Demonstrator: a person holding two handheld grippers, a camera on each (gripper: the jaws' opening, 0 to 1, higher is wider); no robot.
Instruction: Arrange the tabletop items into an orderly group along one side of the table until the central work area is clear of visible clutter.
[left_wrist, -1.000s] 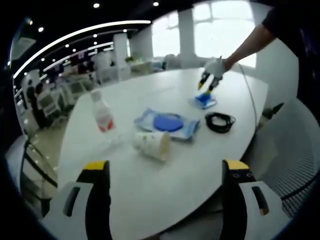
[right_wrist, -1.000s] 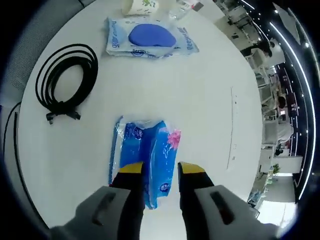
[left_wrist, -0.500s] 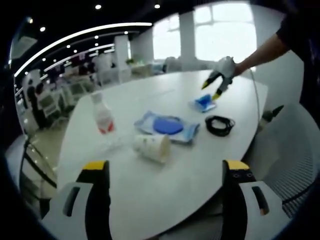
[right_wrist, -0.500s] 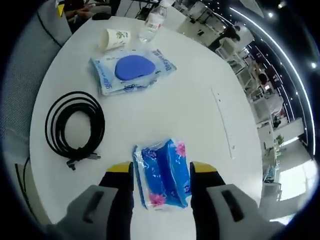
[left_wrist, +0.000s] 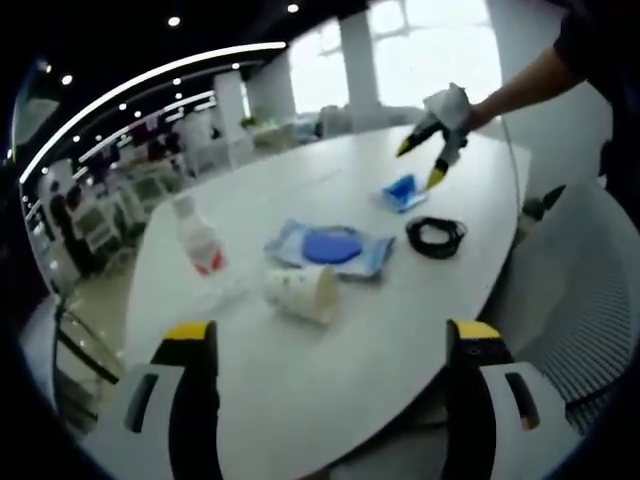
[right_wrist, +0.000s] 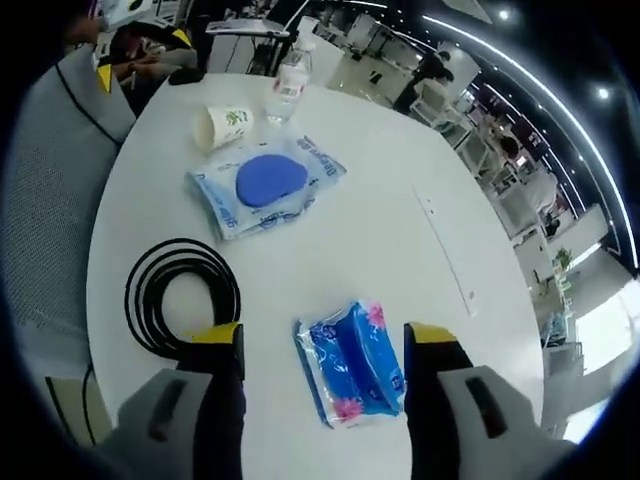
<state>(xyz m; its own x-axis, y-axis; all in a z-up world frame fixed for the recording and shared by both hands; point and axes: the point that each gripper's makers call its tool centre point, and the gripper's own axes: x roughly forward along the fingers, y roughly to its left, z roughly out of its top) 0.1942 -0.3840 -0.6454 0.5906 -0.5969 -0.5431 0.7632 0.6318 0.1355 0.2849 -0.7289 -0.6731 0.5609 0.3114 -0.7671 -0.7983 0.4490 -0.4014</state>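
1. We see the right gripper (right_wrist: 323, 345) lifted clear of the small blue tissue pack (right_wrist: 353, 362). A second ago its jaws were closed in tight over the pack; now they stand spread wide with the pack lying free on the table (right_wrist: 400, 250) between and below them. We read this as a release, with the pack set down at its place near the table's edge.

2. In the left gripper view the same right gripper (left_wrist: 432, 160) hangs above the tissue pack (left_wrist: 401, 191), raised higher than in the earlier pictures, jaws parted and empty.

3. The left gripper (left_wrist: 326, 345) stays low at the near edge of the table, jaws wide apart and grasping nothing; it has barely shifted.

4. What is left in the middle, by our judgement: the large wipes pack (right_wrist: 264, 182) with its round blue lid, the paper cup (right_wrist: 223, 125) tipped on its side, the clear bottle (right_wrist: 289, 75) with a red label, and the coiled black cable (right_wrist: 180, 295), which lies just beside the tissue pack. The first three sit well apart from the tissue pack, so the clearing looks only begun.

5. Writing: the wipes pack carries blue print along its border, too small for us to read. The cup bears a green leaf mark; no words are legible. The tissue pack shows pink flowers, no readable brand.
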